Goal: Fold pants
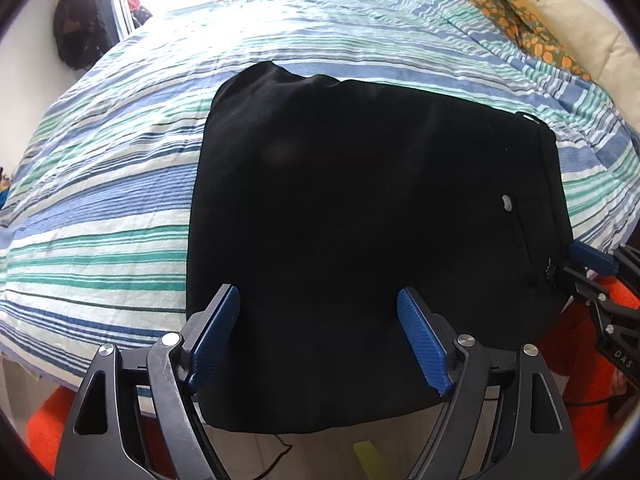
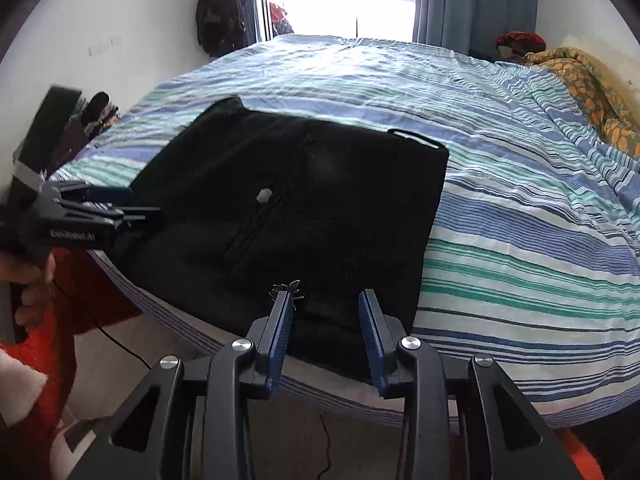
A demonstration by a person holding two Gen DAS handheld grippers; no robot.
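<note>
Both tools share one build. In the left wrist view, the left tongs (image 1: 319, 336) fill the bottom of the frame: two black linkage arms with triangular cut-outs, round silver pivot screws at the joints, and long blue ribbed pads (image 1: 422, 342) on the inner faces of the fingers. The right tongs (image 2: 326, 338) at the bottom of the right wrist view look the same, with narrower blue pads (image 2: 280, 340) seen edge-on.

At the left edge of the right wrist view the other tool shows side-on: a black body with small, blurred white lettering. A hand (image 2: 28, 292) is at its grip, beside orange-red fabric. At the right edge of the left wrist view, white letters "DAS" mark black metal.
</note>
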